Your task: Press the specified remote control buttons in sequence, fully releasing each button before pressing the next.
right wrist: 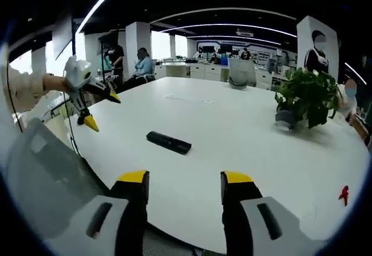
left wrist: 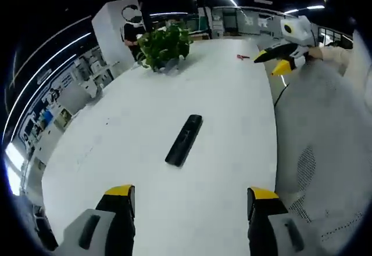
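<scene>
Lying on the table, the remote is untouched. Both grippers hover, jaws apart.

the white table lies bare all round the black remote, so approach is free from the near edge and both sides. a potted plant stands well apart at the far left, a small red thing far off. a mesh chair back crowds the table's right edge. both grippers hang above the near edge, jaws apart.
</scene>
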The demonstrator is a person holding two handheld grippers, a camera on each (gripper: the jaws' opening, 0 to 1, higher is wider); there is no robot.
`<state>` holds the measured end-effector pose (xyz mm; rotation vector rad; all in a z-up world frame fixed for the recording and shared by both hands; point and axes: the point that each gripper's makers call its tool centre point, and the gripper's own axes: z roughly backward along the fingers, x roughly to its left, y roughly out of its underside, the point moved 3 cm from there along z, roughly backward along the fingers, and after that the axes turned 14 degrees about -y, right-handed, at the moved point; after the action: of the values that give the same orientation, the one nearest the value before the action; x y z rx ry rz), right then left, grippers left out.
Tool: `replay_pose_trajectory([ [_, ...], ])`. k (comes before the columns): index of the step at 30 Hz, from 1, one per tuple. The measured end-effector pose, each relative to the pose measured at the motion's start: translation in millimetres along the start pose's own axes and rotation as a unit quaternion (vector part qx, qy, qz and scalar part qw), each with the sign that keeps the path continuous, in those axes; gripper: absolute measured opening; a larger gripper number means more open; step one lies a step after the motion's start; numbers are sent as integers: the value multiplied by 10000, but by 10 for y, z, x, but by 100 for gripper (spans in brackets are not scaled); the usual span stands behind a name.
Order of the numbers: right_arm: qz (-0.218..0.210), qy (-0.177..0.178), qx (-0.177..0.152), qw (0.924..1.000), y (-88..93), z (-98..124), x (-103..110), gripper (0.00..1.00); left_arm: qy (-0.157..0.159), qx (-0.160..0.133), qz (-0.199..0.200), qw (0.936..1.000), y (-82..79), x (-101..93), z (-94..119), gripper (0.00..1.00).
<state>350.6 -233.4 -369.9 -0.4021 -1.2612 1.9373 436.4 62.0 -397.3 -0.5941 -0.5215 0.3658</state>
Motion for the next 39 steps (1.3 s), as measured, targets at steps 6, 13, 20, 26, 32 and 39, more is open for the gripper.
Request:
replay_pose_trajectory([
  [6, -159, 34, 134, 9998, 54, 5, -14, 44, 507, 116, -186, 9985, -137, -5, -403, 78],
  [13, -406, 3, 106, 9991, 76, 21, -17, 34, 823, 339, -536, 9946, -274, 80, -850, 70],
  [20, -551, 15, 274, 9981, 147, 11, -23, 33, 1122, 481, -574, 9909, -282, 62, -1102, 68],
  [26, -652, 12, 272, 9975, 160, 12, -29, 32, 1212, 947, -1028, 9827, -196, 30, -1250, 59],
  [32, -650, -24, 299, 9974, 162, 1, -21, 32, 1233, 1058, -1052, 9811, -200, 65, -1391, 47],
  [39, -650, -76, 129, 9978, 116, -19, -15, 35, 1358, 1084, -1217, 9772, -196, 4, -1423, 34],
])
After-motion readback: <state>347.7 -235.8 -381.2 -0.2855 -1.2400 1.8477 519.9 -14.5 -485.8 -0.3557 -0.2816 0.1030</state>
